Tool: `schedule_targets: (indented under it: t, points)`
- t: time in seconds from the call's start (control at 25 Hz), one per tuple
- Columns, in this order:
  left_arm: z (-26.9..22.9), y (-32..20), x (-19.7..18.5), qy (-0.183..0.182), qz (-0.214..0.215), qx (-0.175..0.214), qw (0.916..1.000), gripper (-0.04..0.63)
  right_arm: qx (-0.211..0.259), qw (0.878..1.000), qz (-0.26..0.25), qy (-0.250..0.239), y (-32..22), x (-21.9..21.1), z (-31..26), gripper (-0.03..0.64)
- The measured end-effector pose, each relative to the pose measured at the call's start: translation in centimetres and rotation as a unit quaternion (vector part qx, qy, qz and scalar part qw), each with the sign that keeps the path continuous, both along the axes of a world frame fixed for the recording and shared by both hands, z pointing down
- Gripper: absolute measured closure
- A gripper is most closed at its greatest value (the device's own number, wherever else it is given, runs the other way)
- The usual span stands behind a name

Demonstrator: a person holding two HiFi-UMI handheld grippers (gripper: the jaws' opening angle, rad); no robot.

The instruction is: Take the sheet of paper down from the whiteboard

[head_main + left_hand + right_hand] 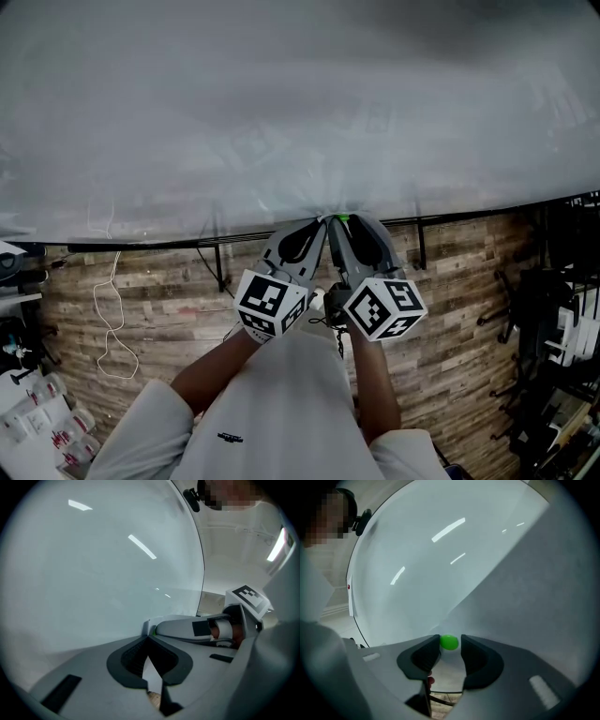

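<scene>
While I watch, the left gripper (149, 637) jaws are shut and the right gripper (450, 645) jaws stand apart round one green magnet (449, 641) on one whiteboard (281, 94), wooden floor (169, 309) below.

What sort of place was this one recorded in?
Probably an indoor office or lab workroom. A large whiteboard fills the upper head view, the floor is wood-look planking, and dark racks of equipment stand at the right edge. Strip-light reflections show in the board.
</scene>
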State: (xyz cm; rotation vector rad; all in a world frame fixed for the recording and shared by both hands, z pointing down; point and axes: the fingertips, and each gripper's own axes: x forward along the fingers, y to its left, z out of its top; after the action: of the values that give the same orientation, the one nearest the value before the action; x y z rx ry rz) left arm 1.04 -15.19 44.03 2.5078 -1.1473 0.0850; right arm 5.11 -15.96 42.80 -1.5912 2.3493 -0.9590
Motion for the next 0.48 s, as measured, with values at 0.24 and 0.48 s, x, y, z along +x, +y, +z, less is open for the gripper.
schedule_targets:
  t: [0.24, 0.48]
  points:
    - [0.19, -0.11, -0.29, 0.0, 0.001, -0.002, 1.0, 0.589, -0.009, 1.0, -0.009, -0.018, -0.1, -0.35, 0.35, 0.488]
    - [0.05, -0.12, 0.06, 0.0, 0.001, -0.002, 1.0, 0.589, -0.007, 1.0, -0.009, -0.019, -0.04, 0.05, 0.2, 0.491]
